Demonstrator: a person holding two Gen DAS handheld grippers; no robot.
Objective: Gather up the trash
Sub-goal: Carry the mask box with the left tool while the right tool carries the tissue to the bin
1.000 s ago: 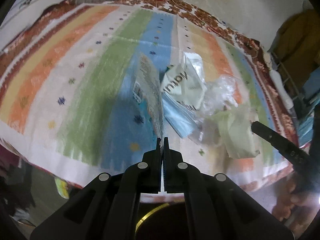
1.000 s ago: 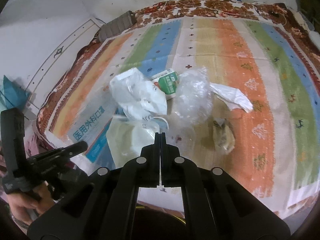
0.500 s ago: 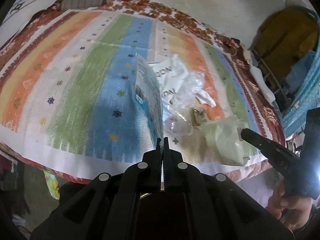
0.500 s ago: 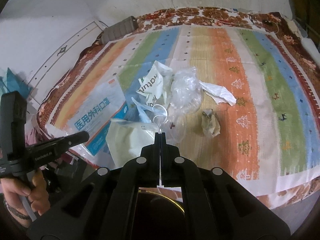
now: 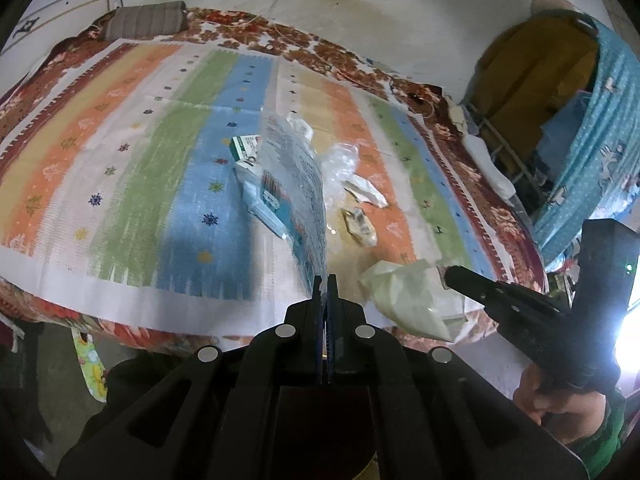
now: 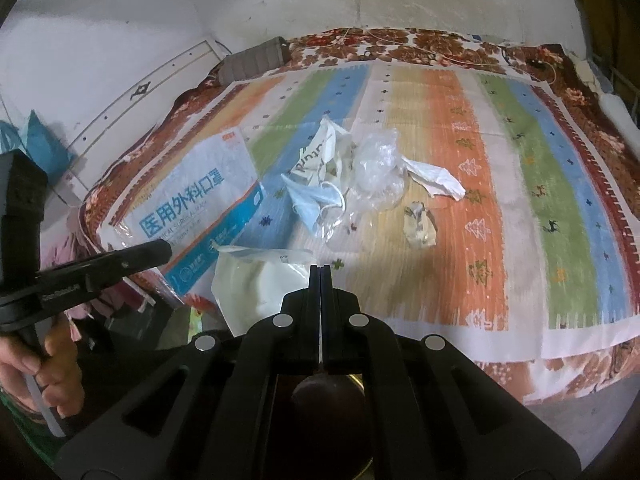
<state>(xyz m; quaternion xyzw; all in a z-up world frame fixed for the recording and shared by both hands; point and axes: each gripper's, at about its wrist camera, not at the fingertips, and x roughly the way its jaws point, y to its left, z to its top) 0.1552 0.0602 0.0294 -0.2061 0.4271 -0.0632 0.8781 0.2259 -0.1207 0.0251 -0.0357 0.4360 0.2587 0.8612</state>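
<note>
My left gripper (image 5: 325, 278) is shut on the edge of a blue-and-white surgical mask packet (image 5: 298, 184), also seen flat-on in the right wrist view (image 6: 188, 204). My right gripper (image 6: 320, 269) is shut on a pale cream plastic bag (image 6: 256, 280), which hangs at the bed's front edge and shows in the left wrist view (image 5: 408, 296). On the striped blanket (image 6: 520, 184) lie a blue face mask (image 6: 314, 200), a white crumpled bag with lettering (image 6: 320, 156), clear plastic (image 6: 376, 164), a white tissue (image 6: 436, 178), a crumpled wrapper (image 6: 418, 226) and a green-and-white carton (image 5: 244, 148).
The bed stands against a white wall, with a grey pillow (image 6: 256, 62) at its far corner. A blue patterned curtain (image 5: 592, 152) and a yellow garment (image 5: 532, 76) hang at the right. Dark floor lies below the bed's front edge.
Both grippers have pulled back toward the bed's front edge and risen. The packet and the cream bag came along with them. The trash pile now looks farther away.
</note>
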